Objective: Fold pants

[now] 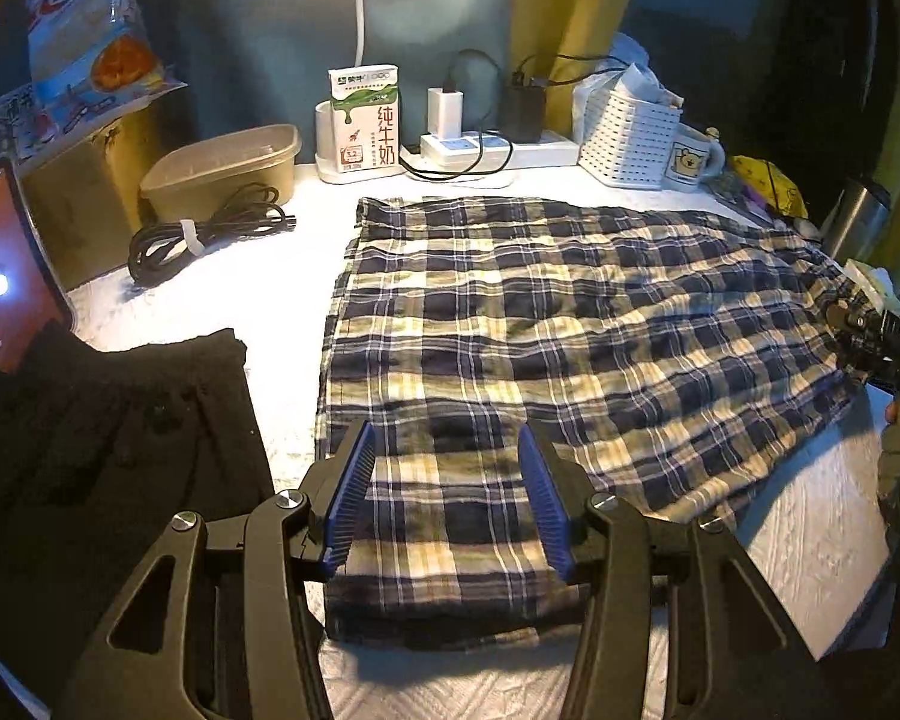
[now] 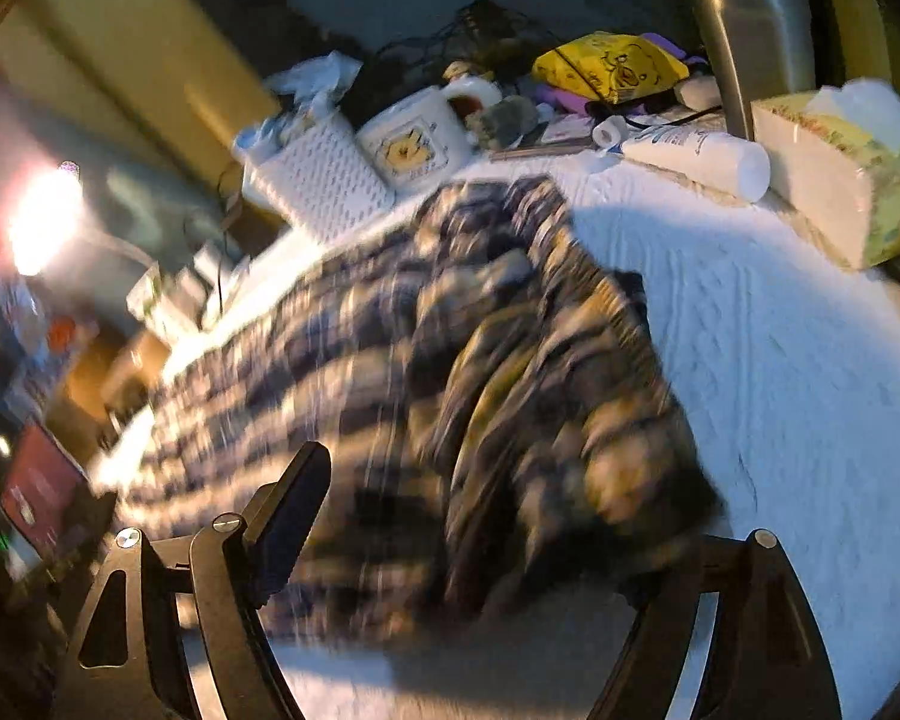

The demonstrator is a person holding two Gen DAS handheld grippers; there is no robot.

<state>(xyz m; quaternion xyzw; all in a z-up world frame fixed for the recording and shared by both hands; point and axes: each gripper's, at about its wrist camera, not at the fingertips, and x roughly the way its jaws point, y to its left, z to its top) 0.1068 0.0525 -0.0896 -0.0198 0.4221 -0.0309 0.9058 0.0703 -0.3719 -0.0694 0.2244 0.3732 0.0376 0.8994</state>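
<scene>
The plaid pants (image 1: 570, 324) are spread flat on the white worktop (image 1: 282, 300), just ahead of the left gripper (image 1: 447, 498), whose blue pads are held wide apart above the near hem. The right gripper (image 2: 498, 546) is seen open too, with bunched plaid cloth blurred between its fingers; a grasp cannot be told

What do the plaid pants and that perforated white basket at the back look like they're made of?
The plaid pants look like thin woven cotton with a matte finish: the surface is finely crinkled and it lies limp in soft wrinkles. The white basket looks like moulded plastic, slightly glossy, with a rigid wall and a regular grid of small holes. Neither can be confirmed by sight alone.
</scene>
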